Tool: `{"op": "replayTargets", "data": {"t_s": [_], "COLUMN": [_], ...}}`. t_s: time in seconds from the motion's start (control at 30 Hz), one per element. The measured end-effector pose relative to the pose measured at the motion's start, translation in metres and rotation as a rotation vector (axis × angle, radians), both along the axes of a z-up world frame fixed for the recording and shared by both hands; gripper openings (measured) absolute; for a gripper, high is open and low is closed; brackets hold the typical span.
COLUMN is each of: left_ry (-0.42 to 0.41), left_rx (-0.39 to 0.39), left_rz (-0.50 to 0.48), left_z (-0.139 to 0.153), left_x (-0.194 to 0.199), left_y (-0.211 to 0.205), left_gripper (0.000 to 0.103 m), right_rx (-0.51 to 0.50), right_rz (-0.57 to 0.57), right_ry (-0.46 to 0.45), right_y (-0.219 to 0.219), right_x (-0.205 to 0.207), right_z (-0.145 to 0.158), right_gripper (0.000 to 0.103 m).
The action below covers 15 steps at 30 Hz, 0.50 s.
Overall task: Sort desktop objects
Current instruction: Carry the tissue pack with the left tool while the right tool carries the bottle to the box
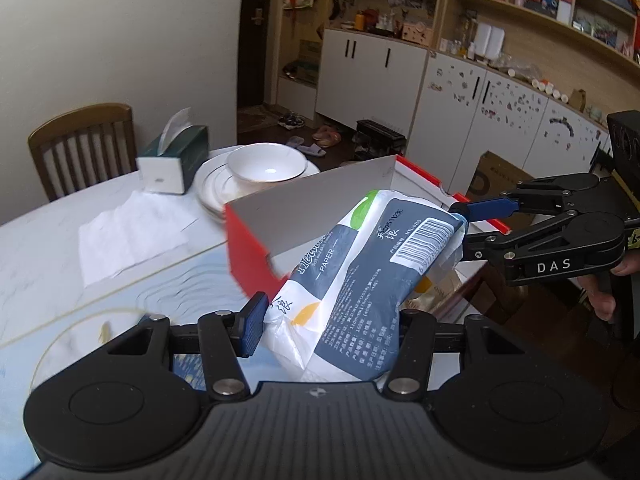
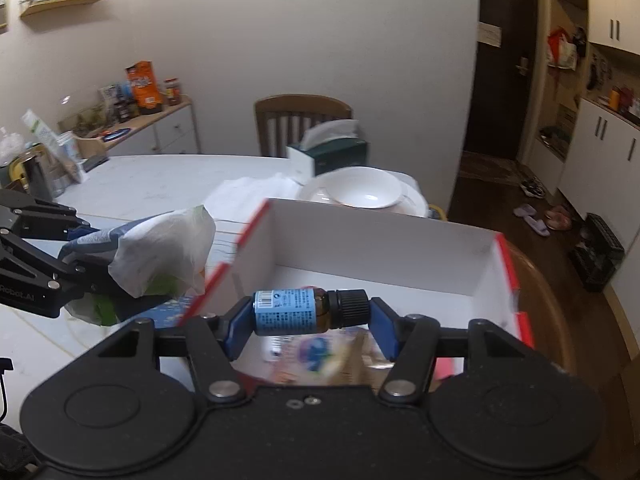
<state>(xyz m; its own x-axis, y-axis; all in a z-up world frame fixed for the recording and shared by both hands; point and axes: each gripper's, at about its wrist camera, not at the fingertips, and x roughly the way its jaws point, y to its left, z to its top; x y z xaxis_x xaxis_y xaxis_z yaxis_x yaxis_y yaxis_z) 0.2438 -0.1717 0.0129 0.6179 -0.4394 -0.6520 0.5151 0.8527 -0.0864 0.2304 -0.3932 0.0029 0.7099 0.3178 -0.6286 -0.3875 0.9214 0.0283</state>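
A blue-grey and white tissue pack (image 1: 360, 272) is clamped in my left gripper (image 1: 328, 328), which is shut on its lower end. The pack tilts up over the near corner of a red box with a white inside (image 1: 248, 248). In the right wrist view my right gripper (image 2: 310, 316) is shut on a small amber bottle (image 2: 288, 310) with a blue label and black cap, held sideways above the open box (image 2: 360, 248). Each gripper shows in the other's view: the right gripper (image 1: 464, 228) at the pack's top end, the left gripper (image 2: 86, 258) with the pack (image 2: 160, 248) left of the box.
Blurred packets (image 2: 320, 356) lie in the box. Behind it stand a white bowl on plates (image 1: 266, 164), a green tissue box (image 1: 176, 160) and a flat white napkin (image 1: 132, 236). A wooden chair (image 2: 304, 120) is at the table's far side. The floor drops off right of the box.
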Motion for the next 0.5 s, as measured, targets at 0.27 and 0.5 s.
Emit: {"op": "replayTargets", "data": {"t_s": [0.27, 0.5], "left_ry": [-0.043, -0.042], "left_rx": [0.112, 0.202], "left_rz": [-0.049, -0.053], "left_z": [-0.009, -0.024], "left_x": [0.043, 0.083], "left_y": [-0.053, -0.082], "left_gripper": [0.052, 0.052], "right_rx": [-0.041, -0.098], "right_rz": [-0.039, -0.031], "right_ry": [0.020, 0.035], "right_y": [-0.031, -0.036], "right_x": [0.028, 0.061], "right_z": [-0.012, -0.024], "right_gripper": [0.060, 0.060]}}
